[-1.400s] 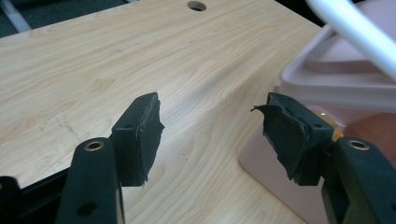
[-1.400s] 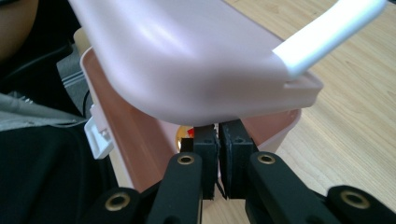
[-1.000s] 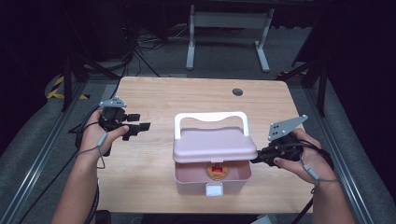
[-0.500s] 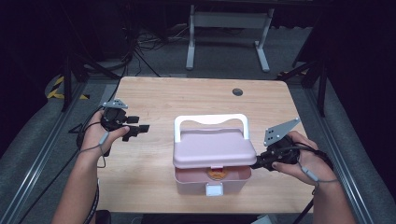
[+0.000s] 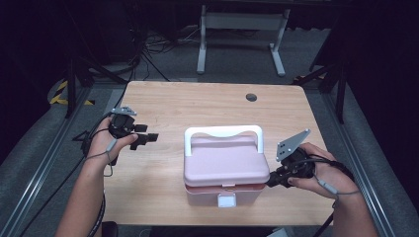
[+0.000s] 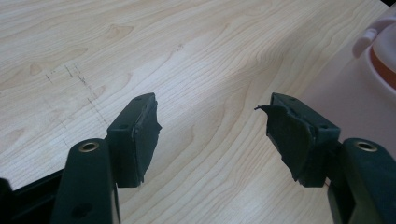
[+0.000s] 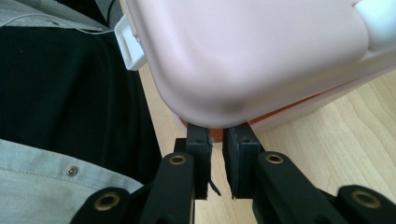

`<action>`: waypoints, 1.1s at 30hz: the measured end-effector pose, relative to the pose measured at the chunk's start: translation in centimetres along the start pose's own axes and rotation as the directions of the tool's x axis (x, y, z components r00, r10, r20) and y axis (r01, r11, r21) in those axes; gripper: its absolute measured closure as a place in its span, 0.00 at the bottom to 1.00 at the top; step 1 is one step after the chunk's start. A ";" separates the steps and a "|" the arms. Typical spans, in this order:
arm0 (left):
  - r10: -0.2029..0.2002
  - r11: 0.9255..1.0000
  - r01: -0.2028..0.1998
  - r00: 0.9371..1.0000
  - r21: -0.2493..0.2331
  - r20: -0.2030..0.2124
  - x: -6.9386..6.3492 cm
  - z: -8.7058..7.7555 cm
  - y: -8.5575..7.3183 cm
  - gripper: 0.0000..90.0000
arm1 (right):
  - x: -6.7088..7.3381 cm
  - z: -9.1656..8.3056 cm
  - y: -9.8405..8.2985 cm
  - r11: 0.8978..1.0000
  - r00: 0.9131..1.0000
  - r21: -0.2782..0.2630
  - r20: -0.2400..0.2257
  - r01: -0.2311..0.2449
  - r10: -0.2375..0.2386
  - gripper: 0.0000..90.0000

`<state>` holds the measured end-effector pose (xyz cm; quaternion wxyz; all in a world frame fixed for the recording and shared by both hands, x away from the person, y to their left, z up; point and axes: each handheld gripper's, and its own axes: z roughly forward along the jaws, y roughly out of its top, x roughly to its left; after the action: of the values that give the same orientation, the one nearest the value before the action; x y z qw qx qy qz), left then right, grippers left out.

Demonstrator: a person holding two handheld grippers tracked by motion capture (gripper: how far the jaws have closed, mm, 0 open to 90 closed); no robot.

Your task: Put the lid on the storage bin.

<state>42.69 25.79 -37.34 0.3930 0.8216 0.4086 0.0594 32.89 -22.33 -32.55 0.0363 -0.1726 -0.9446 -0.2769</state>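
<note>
While the lid is sitting nearly down, these findings apply.

Box position: the pink box (image 5: 225, 170) is standing in the lower centre of the high view, on the wooden table (image 5: 197, 106), its white handle (image 5: 222, 132) raised and its white latch (image 5: 227, 200) hanging loose at the front.

Lid condition: the pink lid (image 7: 243, 56) is resting slightly proud of the base, an orange strip showing in the gap.

Right gripper: the right gripper (image 7: 217, 140) is sitting under the lid's near right corner, its jaws having just been opening to a narrow slit, with nothing pinched between them.

Left gripper: the left gripper (image 6: 212, 133) is hovering at middle left of the high view, well apart from the box, jaws spread wide and gripping nothing.

Step judged in hand: closing the lid.

Recommended practice: drawing the right jaws clear of the corner before pressing, then pushing down evenly, likely while steadying the base, so the latch can engage.
</note>
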 end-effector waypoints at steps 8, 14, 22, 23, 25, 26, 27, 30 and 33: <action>0.005 1.000 -0.005 1.000 0.013 0.002 0.1 0.4 0.1 0.38 | 0.0 -0.1 -0.4 1.000 1.000 0.024 -0.008 0.008 -0.008 0.86; -0.003 1.000 0.002 1.000 0.013 0.007 0.1 0.4 0.1 0.38 | -0.1 -0.4 -0.9 1.000 1.000 0.019 -0.023 -0.007 0.007 0.84; 0.001 1.000 -0.001 1.000 -0.007 -0.003 0.1 -0.1 -0.1 0.38 | -0.2 -1.2 -0.8 0.999 1.000 -0.044 0.000 0.008 -0.008 0.77; 0.003 1.000 -0.003 1.000 -0.010 -0.008 0.1 -0.3 -0.2 0.38 | -0.2 -1.4 -0.8 0.998 1.000 -0.056 0.007 0.010 -0.010 0.75; -0.009 1.000 0.009 1.000 -0.016 -0.011 0.0 -0.5 -0.4 0.38 | -0.5 -1.6 -0.8 0.995 1.000 -0.095 0.022 0.013 -0.011 0.67; -0.006 1.000 0.006 1.000 -0.021 -0.013 0.0 -0.7 -0.6 0.38 | -0.6 -1.7 -0.8 0.994 1.000 -0.108 0.022 0.012 -0.009 0.65; -0.012 1.000 0.012 1.000 -0.026 -0.019 0.0 -0.9 -0.8 0.38 | -0.8 -1.7 -0.8 0.992 0.999 -0.128 0.036 0.012 -0.007 0.62; -0.027 0.999 0.026 0.999 -0.028 -0.031 0.2 -1.4 -1.5 0.38 | -1.9 -2.1 -0.4 0.980 0.996 -0.196 0.090 0.017 0.000 0.57; -0.034 0.999 0.033 0.998 -0.026 -0.045 0.4 -1.9 -2.1 0.38 | -2.5 -2.3 -0.2 0.973 0.995 -0.230 0.100 0.005 0.018 0.56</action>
<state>40.82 27.92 -37.61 0.3948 0.8081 0.4305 0.0765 35.10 -24.51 -31.12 -0.0312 -0.1927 -0.9063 -0.3749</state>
